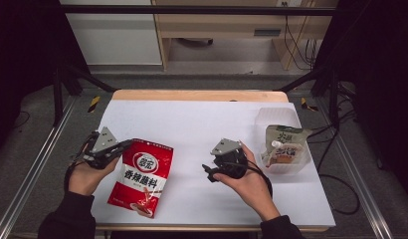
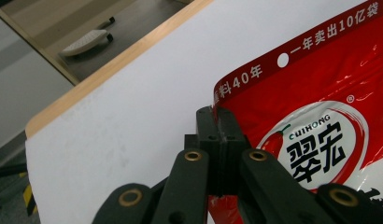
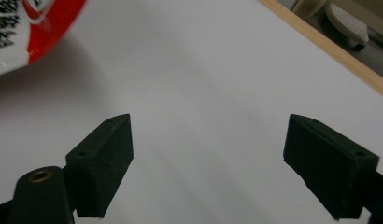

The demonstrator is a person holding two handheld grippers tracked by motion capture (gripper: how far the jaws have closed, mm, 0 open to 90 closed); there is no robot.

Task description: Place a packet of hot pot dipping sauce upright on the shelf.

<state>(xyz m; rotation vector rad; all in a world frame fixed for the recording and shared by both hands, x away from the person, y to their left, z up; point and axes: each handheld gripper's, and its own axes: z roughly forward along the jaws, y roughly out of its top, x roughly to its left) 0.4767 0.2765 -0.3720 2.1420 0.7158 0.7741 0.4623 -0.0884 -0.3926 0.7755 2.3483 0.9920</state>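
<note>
A lab or recording bay, not a home. The table [image 1: 202, 94] stands inside a metal frame [image 1: 202, 10] with dark curtains [image 1: 23, 50] at both sides of the picture. Along the floor run aluminium rails [image 1: 35, 164], with yellow-black tape [image 1: 94, 103] at the table's far corners. Upper right, loose cables [image 1: 296, 40] hang by a wooden bench [image 1: 232, 25].

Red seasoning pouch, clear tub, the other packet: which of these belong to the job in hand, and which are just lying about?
In the job:
- red pouch, its top corner pinched by the shut left gripper
- right gripper, jaws open with nothing between them

Lying about:
- clear plastic tub
- spouted packet inside that tub
</note>
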